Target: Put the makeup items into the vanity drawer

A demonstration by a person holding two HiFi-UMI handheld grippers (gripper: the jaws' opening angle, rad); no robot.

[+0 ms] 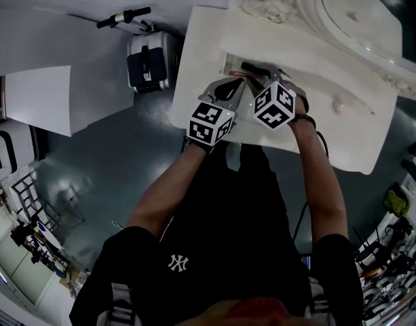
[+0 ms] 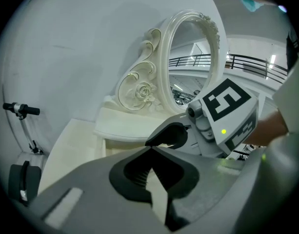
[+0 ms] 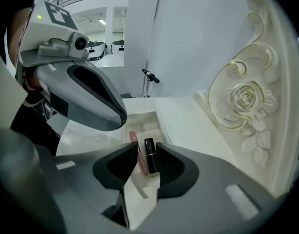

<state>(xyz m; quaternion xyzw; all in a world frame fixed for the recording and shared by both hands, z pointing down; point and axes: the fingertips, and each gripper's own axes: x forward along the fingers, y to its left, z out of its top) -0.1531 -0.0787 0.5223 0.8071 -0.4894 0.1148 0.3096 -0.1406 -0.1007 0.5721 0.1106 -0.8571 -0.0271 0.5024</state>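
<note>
A black lipstick (image 3: 150,155) and a pink lip gloss tube (image 3: 138,152) lie side by side in the open white vanity drawer (image 3: 139,118). My right gripper (image 3: 147,149) hangs just above them, open, and both items show through the gap between its jaws. In the head view it (image 1: 262,73) reaches over the drawer (image 1: 229,63), where a reddish item (image 1: 252,81) shows. My left gripper (image 2: 150,150) is shut with nothing in it and hovers beside the right one, its tips (image 1: 229,87) at the drawer's front edge.
The ornate oval mirror (image 2: 193,57) with a carved rose (image 3: 244,99) rises behind the vanity top (image 1: 201,53). A second drawer front has a knob (image 1: 338,105). On the floor to the left are a scooter handlebar (image 1: 123,17), a black-and-white case (image 1: 150,60) and a white board (image 1: 38,97).
</note>
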